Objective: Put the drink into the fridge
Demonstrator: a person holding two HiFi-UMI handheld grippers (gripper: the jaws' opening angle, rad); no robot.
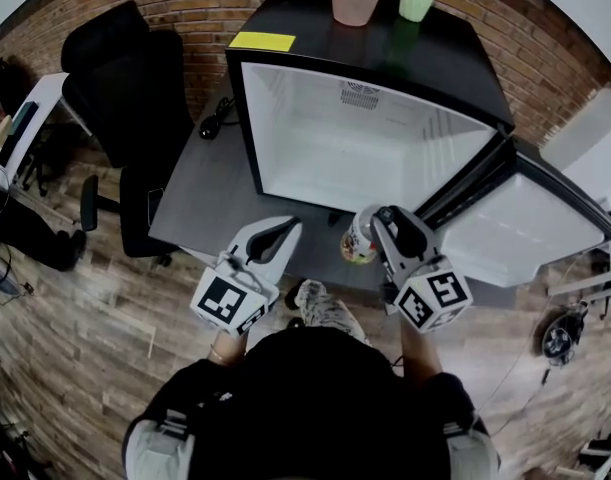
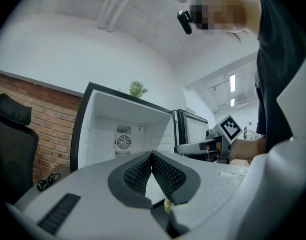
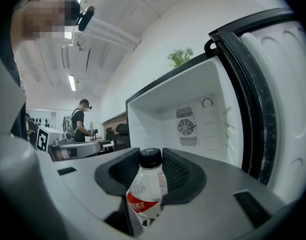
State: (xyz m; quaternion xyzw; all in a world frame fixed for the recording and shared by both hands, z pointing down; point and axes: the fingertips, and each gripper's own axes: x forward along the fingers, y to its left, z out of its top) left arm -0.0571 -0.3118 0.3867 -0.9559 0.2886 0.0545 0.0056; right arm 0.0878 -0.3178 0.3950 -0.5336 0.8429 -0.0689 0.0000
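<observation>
The drink [image 3: 144, 194] is pinched in the right tool [image 3: 151, 160], just in front of the open fridge [image 1: 335, 158]. The left tool [image 2: 151, 159] is pressed together on nothing. The drink is yet to be put inside.

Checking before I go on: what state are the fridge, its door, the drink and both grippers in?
Fridge: open, interior bare.
Fridge door: swung wide open.
Drink bottle: capped, held outside the fridge.
Left gripper: shut, empty.
Right gripper: shut on the drink bottle.
</observation>
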